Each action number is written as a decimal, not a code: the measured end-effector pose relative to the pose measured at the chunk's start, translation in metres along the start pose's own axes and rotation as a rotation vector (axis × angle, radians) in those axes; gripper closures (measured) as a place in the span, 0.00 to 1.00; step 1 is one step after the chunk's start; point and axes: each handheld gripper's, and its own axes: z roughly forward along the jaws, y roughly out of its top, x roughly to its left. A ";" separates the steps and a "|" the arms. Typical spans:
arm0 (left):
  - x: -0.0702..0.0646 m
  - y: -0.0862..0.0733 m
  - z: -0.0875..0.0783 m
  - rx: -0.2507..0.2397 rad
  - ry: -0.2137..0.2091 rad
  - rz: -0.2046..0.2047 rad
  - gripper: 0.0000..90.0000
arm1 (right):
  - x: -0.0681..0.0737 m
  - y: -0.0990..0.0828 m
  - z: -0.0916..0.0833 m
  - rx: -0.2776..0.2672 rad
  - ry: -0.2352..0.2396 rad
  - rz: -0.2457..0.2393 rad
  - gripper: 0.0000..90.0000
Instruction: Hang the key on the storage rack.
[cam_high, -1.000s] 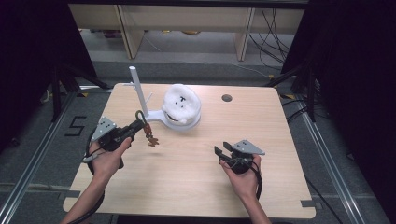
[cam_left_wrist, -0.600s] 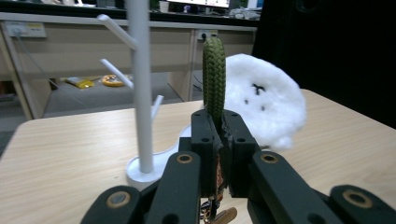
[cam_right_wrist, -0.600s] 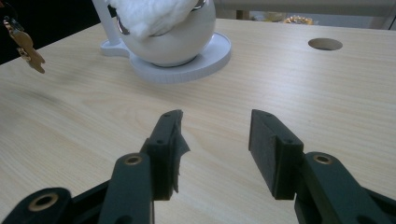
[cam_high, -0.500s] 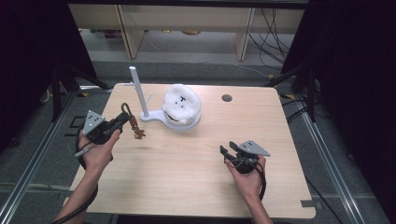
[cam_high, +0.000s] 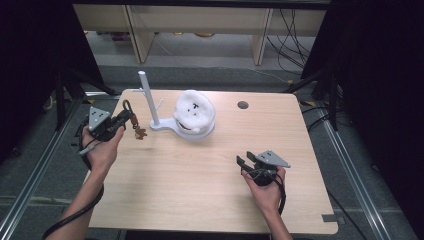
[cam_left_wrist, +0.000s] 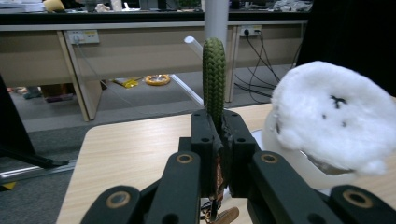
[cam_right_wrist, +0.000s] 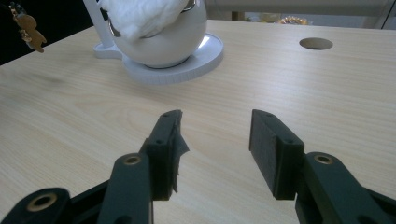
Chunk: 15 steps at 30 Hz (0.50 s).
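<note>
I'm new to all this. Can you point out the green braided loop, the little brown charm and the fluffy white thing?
green braided loop (cam_left_wrist: 214, 79), left gripper view, on its upright cord.
brown charm (cam_high: 140, 133), high view, on its body.
fluffy white thing (cam_high: 194, 108), high view, on its top.

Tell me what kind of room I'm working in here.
Probably a lab or workshop set up for recording. The light wooden table has a cable hole and stands between dark curtains, with metal floor rails beside it. Behind it runs a long workbench with wall sockets and loose cables.
</note>
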 end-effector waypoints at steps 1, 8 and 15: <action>0.002 0.002 0.005 0.005 0.015 0.001 0.94 | -0.001 0.000 0.000 -0.009 -0.008 -0.006 0.61; 0.007 0.008 0.018 0.015 0.043 -0.005 0.94 | 0.000 -0.001 -0.001 -0.010 -0.016 0.020 0.61; 0.007 0.011 0.028 0.042 0.068 -0.009 0.94 | -0.001 0.000 -0.001 -0.007 -0.015 0.026 0.61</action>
